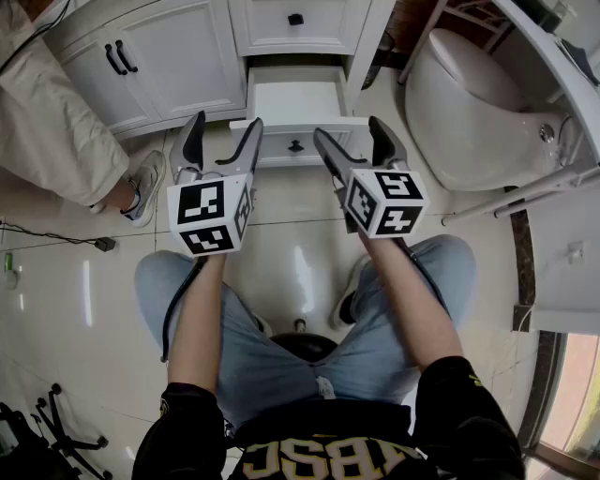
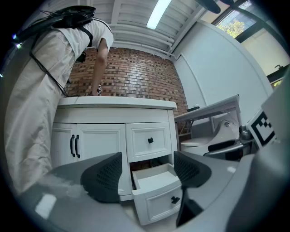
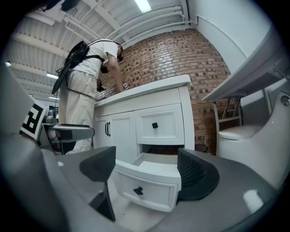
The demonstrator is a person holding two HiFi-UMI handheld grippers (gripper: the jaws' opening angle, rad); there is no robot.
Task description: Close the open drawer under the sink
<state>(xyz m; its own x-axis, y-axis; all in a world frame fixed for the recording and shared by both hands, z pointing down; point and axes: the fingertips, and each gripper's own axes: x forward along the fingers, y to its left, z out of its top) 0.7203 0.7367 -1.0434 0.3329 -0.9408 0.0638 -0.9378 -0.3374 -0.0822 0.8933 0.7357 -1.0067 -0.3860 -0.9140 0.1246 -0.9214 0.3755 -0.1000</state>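
Observation:
The white lower drawer (image 1: 296,101) of the vanity under the sink stands pulled out and empty, its front panel with a black knob (image 1: 295,145) facing me. My left gripper (image 1: 225,127) hovers open just short of the drawer front's left end. At the right end my right gripper (image 1: 349,129) is also open and short of the front. Nothing is between either pair of jaws. In the left gripper view the drawer (image 2: 158,195) lies ahead and slightly right of that gripper (image 2: 147,174). The right gripper view has the drawer (image 3: 149,183) straight ahead of that gripper (image 3: 145,170).
Above the open drawer is a shut drawer (image 1: 295,21), with double cabinet doors (image 1: 150,61) to its left. A person in beige clothes (image 1: 42,112) stands at the vanity's left. A white toilet (image 1: 469,103) sits to the right. A cable (image 1: 56,239) lies on the glossy floor.

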